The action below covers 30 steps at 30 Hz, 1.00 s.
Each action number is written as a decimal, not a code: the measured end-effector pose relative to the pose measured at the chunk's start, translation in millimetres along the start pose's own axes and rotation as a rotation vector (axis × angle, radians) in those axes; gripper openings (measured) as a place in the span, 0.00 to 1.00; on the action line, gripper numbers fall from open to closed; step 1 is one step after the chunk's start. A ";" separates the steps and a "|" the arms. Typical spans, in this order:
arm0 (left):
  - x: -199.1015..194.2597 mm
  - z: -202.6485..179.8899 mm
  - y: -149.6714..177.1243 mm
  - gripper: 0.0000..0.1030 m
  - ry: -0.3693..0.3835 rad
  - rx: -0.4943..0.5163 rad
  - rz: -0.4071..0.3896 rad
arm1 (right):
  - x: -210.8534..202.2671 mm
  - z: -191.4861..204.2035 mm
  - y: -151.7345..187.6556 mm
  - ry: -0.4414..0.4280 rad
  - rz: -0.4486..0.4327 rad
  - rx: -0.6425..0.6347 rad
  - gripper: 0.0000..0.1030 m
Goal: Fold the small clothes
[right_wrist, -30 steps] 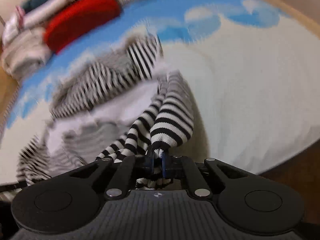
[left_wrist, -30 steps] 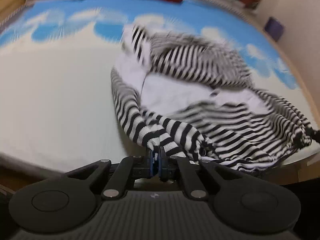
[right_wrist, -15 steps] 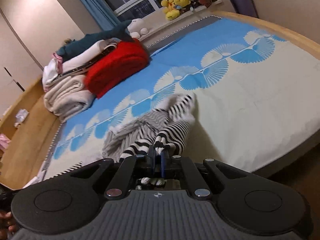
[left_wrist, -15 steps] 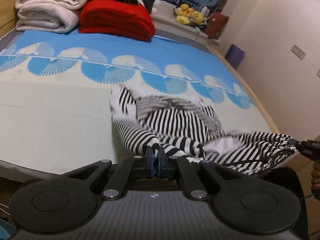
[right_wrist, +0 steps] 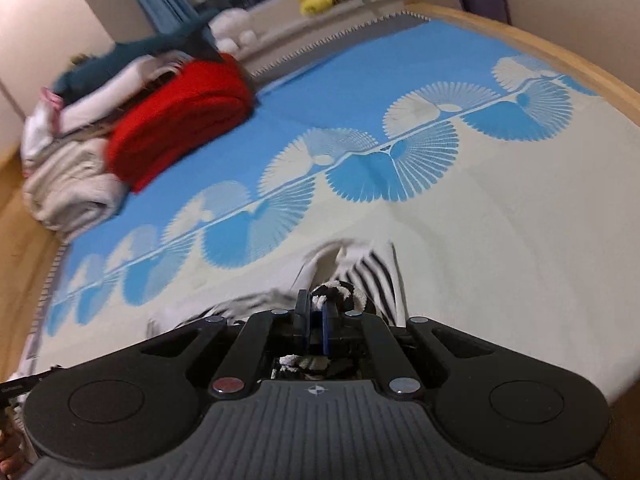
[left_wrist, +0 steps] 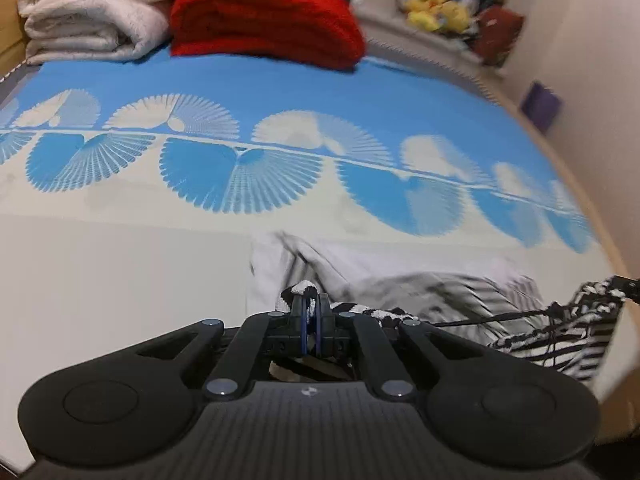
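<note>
- Two hand-held grippers pinch opposite ends of a black-and-white striped knit garment (left_wrist: 460,296), stretched low across the near edge of a bed (left_wrist: 120,264) with a blue-and-cream fan-patterned cover.
- Left gripper (left_wrist: 311,307): fingers clamped shut on a striped fold.
- Right gripper (right_wrist: 316,312): fingers likewise closed on bunched striped cloth.
- Folded red blanket (left_wrist: 264,12) and folded white blankets (left_wrist: 92,12) lie at the bed's far end.

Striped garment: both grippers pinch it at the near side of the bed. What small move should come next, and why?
Probably draw both grippers a little apart and lower the cloth flat. The left gripper and right gripper are each shut on an edge of the striped garment, which lies bunched and wrinkled on the bed cover. A flat spread seems needed before any fold.
</note>
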State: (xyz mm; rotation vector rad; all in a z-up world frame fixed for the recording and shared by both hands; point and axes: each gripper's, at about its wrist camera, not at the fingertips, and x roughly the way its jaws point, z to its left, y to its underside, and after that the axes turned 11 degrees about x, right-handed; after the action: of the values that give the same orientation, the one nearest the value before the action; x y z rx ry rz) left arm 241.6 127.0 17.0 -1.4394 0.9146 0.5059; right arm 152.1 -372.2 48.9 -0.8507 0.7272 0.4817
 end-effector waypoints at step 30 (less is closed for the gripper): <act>97.1 -20.7 13.8 0.81 -0.089 0.393 0.069 | 142.9 27.1 48.0 0.203 -0.087 -0.797 0.51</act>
State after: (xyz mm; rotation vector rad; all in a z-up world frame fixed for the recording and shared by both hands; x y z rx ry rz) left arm 282.7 86.8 -65.1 -1.0253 0.9353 0.4109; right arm 226.3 -308.4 -68.9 -1.6888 0.6775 0.6219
